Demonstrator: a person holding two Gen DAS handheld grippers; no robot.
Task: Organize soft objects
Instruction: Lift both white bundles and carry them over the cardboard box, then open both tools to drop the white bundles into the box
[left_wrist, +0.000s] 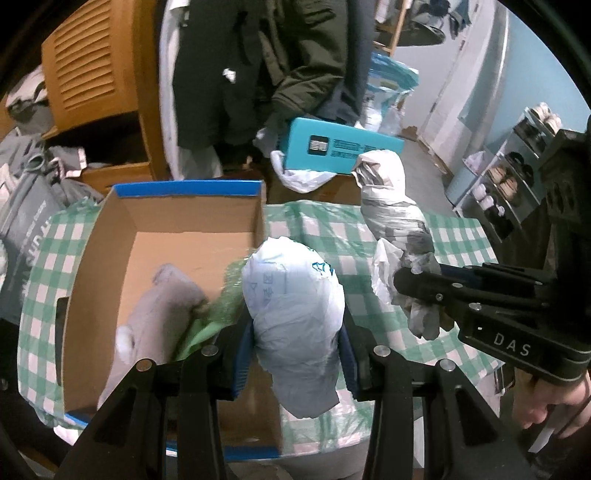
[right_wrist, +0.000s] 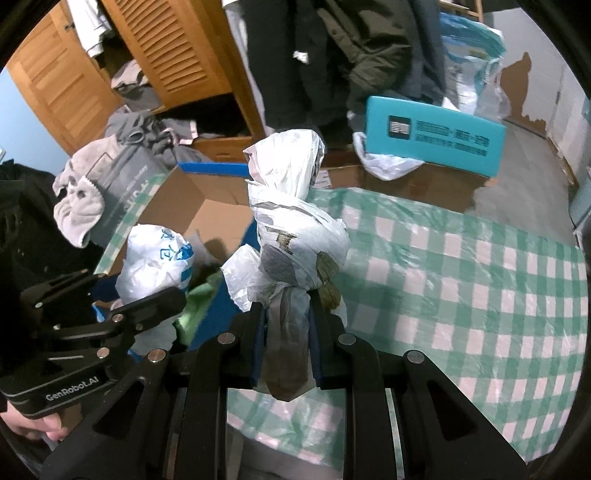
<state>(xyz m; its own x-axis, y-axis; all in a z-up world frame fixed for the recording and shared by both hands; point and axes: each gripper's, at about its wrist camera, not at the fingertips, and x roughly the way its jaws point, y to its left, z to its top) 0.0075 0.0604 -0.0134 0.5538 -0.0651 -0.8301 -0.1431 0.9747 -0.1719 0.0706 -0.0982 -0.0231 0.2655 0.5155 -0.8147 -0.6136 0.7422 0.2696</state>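
My left gripper (left_wrist: 297, 332) is shut on a bundled white plastic bag with blue print (left_wrist: 291, 295), held over the right wall of an open cardboard box (left_wrist: 155, 236); the bag also shows in the right wrist view (right_wrist: 155, 262). In the box lie a grey soft toy (left_wrist: 162, 306) and a green cloth (left_wrist: 207, 325). My right gripper (right_wrist: 286, 325) is shut on a knotted white-and-grey plastic bag (right_wrist: 291, 229), held upright above the table; this bag shows at the right of the left wrist view (left_wrist: 395, 210).
A green-and-white checked tablecloth (right_wrist: 461, 280) covers the table. Behind it are a teal box (right_wrist: 436, 136), hanging dark coats (left_wrist: 277, 62), a wooden louvred wardrobe (right_wrist: 173, 55), piled grey clothes (right_wrist: 77, 199) and a shoe rack (left_wrist: 509, 184).
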